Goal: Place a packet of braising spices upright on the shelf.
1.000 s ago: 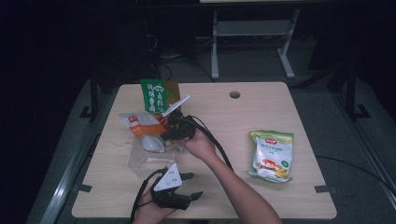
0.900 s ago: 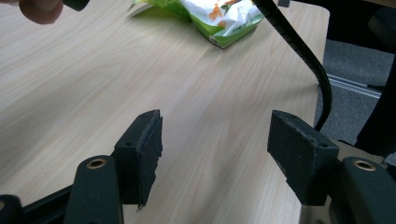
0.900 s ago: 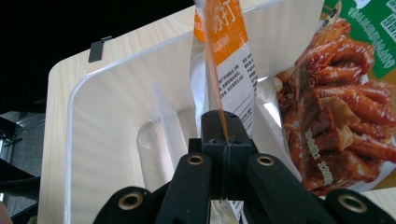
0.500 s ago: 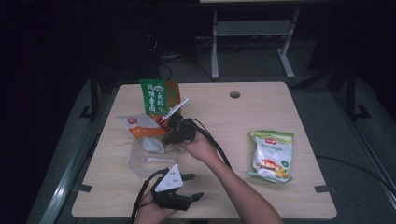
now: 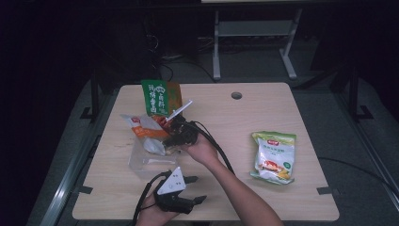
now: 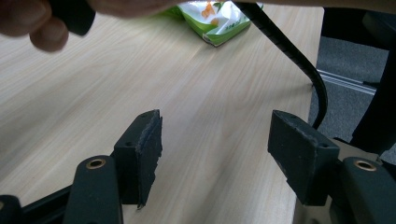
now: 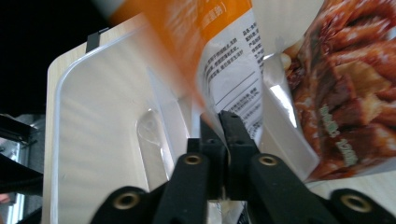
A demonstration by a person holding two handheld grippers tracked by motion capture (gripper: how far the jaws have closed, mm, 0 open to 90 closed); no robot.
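Observation:
An orange and white packet (image 5: 141,126) hangs by its edge over a clear plastic tray (image 5: 136,162) at the table's left. My right gripper (image 5: 162,136) reaches across to it and is shut on it. In the right gripper view the jaws (image 7: 219,116) pinch the packet's (image 7: 233,70) white printed edge above the clear tray (image 7: 93,116). Near the front edge my left gripper (image 5: 197,188) rests open. Its jaws (image 6: 215,140) stand wide apart over bare wood with nothing between them.
A green and orange snack bag (image 5: 160,96) stands upright just behind the packet. A bag printed with brown food (image 7: 345,93) lies right of the tray. A green chips bag (image 5: 273,155) lies flat at the right, and its corner (image 6: 215,18) shows beyond the right gripper's cable (image 6: 299,60).
My right gripper has come slightly nearer and lower with the packet, bringing it over the clear tray. The left gripper has stayed put.

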